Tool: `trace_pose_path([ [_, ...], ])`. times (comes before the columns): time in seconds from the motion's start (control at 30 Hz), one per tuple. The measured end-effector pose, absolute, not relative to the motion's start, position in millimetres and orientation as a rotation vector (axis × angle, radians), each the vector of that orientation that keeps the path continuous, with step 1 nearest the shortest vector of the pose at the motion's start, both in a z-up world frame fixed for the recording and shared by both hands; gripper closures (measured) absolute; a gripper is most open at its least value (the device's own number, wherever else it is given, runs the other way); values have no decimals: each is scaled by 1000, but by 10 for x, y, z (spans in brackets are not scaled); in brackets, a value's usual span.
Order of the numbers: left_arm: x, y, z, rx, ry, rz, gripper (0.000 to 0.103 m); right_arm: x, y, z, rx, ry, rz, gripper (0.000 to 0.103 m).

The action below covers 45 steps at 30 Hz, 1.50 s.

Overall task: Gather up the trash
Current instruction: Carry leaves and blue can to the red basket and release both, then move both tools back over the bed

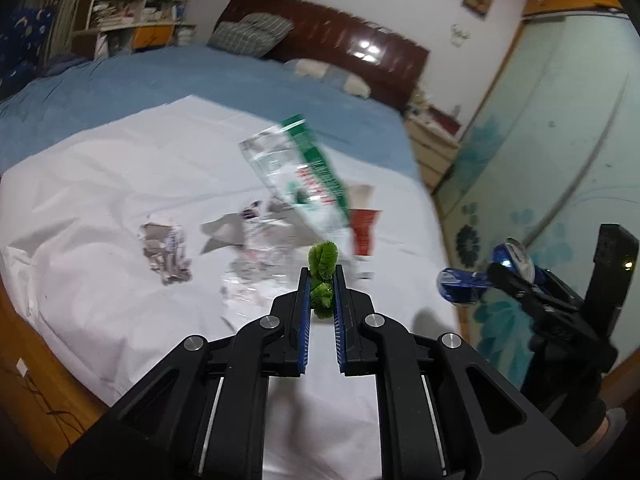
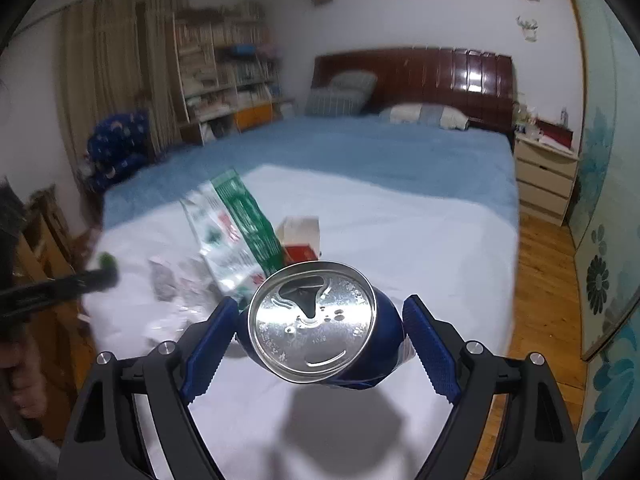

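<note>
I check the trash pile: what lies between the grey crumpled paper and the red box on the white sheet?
Left wrist view: between the grey crumpled paper and red box lie clear crumpled plastic and a green-striped bag.

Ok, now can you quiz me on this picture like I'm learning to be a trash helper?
1. True or false: the left gripper is empty.
2. What is between the fingers of the right gripper? A: a red paper cup. B: a blue metal drinks can with a silver top. C: a striped pillow.
3. What colour is the flat sheet spread over the blue bed cover?

Key:
1. False, it pinches a fuzzy green bundle.
2. B.
3. White.
</note>
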<state>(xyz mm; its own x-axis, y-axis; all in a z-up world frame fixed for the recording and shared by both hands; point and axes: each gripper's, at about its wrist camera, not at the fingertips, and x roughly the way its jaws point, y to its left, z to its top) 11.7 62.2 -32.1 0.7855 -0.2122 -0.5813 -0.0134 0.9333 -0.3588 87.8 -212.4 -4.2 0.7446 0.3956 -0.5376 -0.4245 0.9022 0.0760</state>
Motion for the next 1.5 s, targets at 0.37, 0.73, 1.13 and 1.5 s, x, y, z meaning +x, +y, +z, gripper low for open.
trace_pose_path([
  [0.37, -468, -1172, 525, -231, 558, -530, 93, -827, -4115, 878, 65, 529, 266, 20],
  [0.73, -497, -3727, -738, 92, 1055, -954, 93, -1932, -5871, -867, 179, 926, -119, 20],
  [1.13, -421, -4524, -2182, 256, 1476, -909, 94, -1992, -5919, -2173, 356, 1125, -117, 20],
  [1.5, -403, -4582, -2046, 304, 1428, -865, 35, -1894, -5798, -2195, 312, 1135, -149, 13],
])
